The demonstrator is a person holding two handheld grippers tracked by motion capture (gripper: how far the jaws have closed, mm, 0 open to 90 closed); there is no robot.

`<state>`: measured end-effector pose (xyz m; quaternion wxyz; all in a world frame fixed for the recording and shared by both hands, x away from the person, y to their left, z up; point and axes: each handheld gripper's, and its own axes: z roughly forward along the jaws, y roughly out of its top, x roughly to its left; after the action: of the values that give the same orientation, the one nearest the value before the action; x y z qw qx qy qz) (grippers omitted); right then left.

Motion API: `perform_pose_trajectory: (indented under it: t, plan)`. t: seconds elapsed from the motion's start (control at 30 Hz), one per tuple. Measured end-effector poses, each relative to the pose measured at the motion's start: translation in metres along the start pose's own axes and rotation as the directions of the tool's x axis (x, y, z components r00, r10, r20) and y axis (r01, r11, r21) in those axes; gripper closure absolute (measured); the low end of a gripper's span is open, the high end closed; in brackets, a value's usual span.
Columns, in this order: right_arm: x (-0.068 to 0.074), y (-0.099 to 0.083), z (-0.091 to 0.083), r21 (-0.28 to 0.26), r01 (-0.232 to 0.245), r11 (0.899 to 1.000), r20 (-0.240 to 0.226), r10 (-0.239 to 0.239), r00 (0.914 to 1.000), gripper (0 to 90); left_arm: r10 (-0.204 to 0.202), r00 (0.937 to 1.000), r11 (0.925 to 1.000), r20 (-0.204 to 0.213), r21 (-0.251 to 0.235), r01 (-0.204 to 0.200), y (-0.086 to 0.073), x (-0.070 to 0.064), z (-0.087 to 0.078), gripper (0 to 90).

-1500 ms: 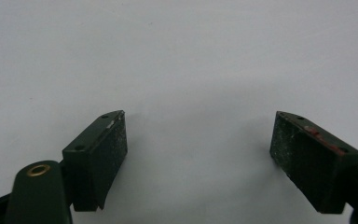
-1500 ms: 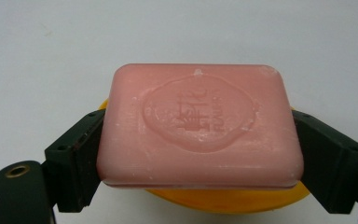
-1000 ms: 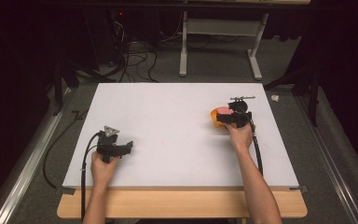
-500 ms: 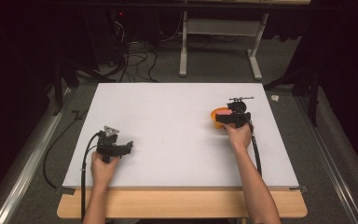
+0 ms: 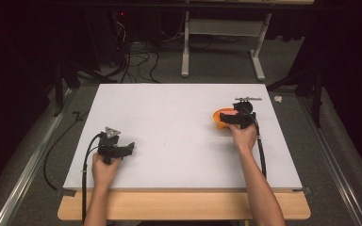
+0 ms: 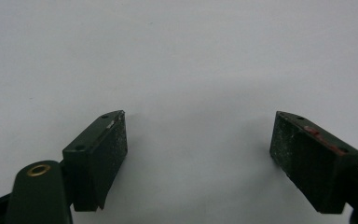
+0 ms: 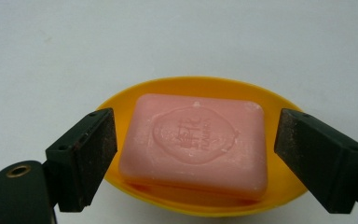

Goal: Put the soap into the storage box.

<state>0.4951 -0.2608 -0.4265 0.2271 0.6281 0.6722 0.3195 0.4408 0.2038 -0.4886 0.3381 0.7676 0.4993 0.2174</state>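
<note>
Right gripper [image 7: 196, 154] released, jaws standing wide to either side of pink soap bar [image 7: 196, 142], not touching it. Soap bar lying flat inside orange dish [image 7: 196, 86], stamped face up, taking up most of the dish. Dish sitting on white surface [image 7: 177, 37]. Left jaw hanging just outside the dish rim, right jaw over the rim's right edge.

From the high view: right gripper [image 5: 239, 118] hovering at the dish [image 5: 218, 117] on the right half of the surface [image 5: 169, 117], toward the far edge; soap bar [image 5: 228, 113] peeking out pink beside the gripper. Right hand [image 5: 243, 136] wrapping the gripper from behind, cable trailing back along the forearm. Small grey metal piece [image 5: 248, 99] lying just beyond the gripper, kind too small to tell.

Left gripper [image 6: 198, 154] also released, jaws spread wide with bare white surface between them. In the high view, left gripper [image 5: 115, 148] sitting low on the near left part of the surface, well apart from the dish, grey three-cornered plate on top, left hand [image 5: 104, 167] gripping it, cable looping off the left edge.

Wooden edge [image 5: 184, 207] showing under the near side of the surface.
</note>
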Motion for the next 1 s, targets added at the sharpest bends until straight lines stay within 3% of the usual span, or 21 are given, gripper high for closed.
perform_pose_trajectory:
  t: [1.0]
  plan:
    - [-0.001, 0.001, -0.036, -0.058, 0.039, 0.998, -0.048, -0.042, 0.9980, 15.5, -0.001, 1.0000, 1.0000, 0.000, 0.000, 0.001, 0.000, 0.000, 0.000, 19.2]
